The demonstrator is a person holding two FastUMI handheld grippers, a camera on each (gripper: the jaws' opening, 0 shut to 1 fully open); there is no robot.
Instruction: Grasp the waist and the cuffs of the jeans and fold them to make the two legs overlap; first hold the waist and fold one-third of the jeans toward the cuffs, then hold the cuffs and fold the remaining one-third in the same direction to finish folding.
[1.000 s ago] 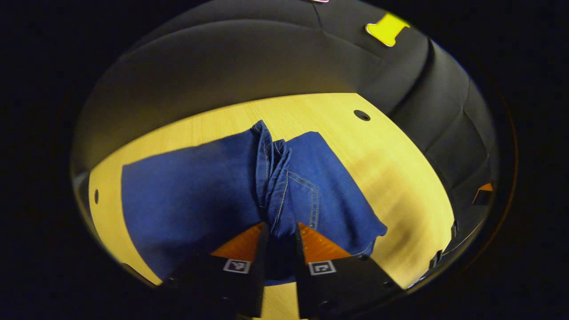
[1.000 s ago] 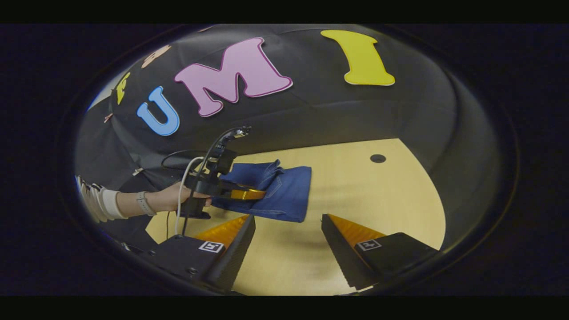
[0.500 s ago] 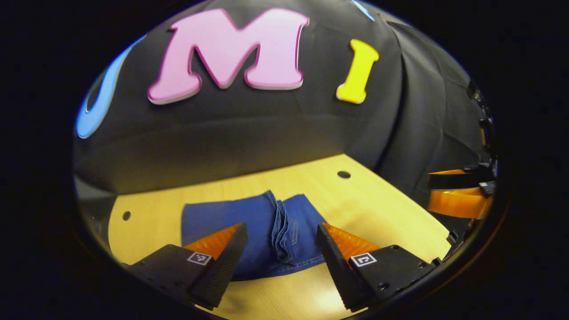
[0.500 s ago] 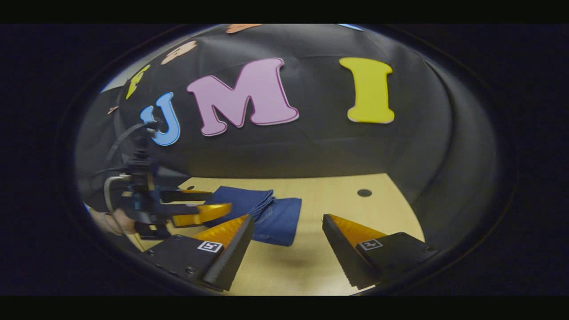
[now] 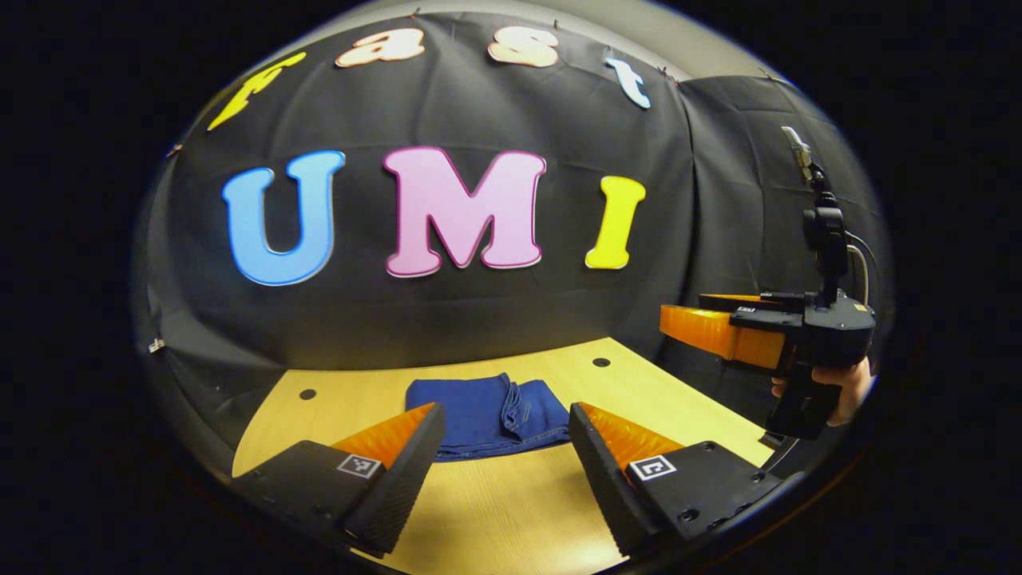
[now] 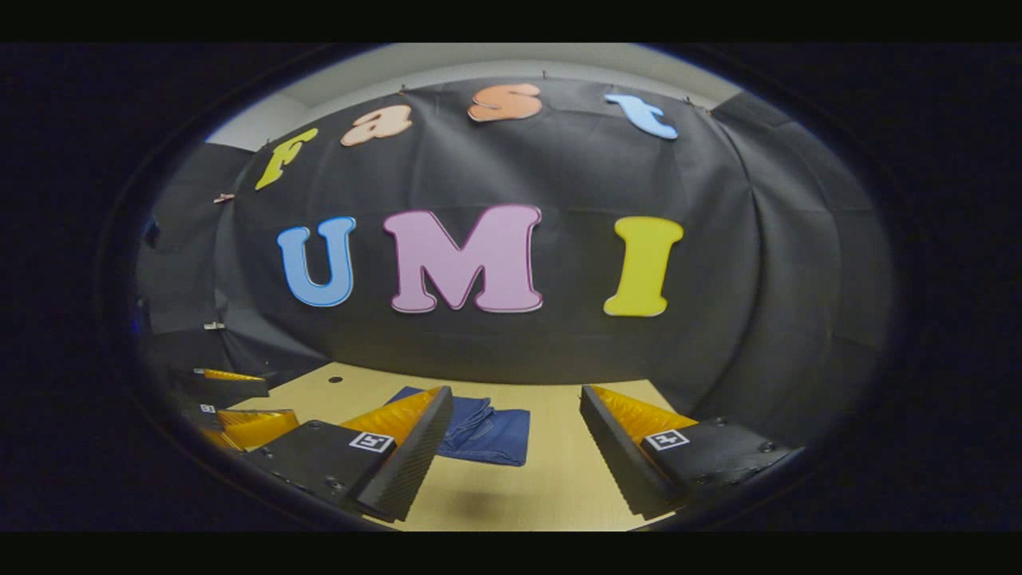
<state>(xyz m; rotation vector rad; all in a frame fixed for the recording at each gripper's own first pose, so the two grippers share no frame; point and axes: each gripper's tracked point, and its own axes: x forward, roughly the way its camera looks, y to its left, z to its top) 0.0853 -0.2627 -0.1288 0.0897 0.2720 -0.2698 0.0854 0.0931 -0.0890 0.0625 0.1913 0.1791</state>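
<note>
The blue jeans (image 5: pixel 489 415) lie folded into a compact bundle on the wooden table (image 5: pixel 495 511), a bunched seam ridge running across the top. My left gripper (image 5: pixel 505 415) stands open, lifted and well back from the bundle, nothing between its fingers. In the right gripper view the jeans (image 6: pixel 493 435) rest beyond my right gripper (image 6: pixel 515 399), which is open and empty too. The right gripper (image 5: pixel 738 327) also hangs in the air at the right of the left gripper view, held by a hand (image 5: pixel 846 390). The left gripper (image 6: pixel 239 411) shows low at the left edge.
The table has small round holes (image 5: pixel 307 394) (image 5: pixel 600 362) near its far edge. The black cloth wall stands close behind the table. Bare wood (image 6: pixel 551 479) lies between the jeans and both grippers.
My left gripper was shut on the jeans' fold a second ago; it has opened, let go and drawn back upward. The right gripper has also risen and pulled away.
</note>
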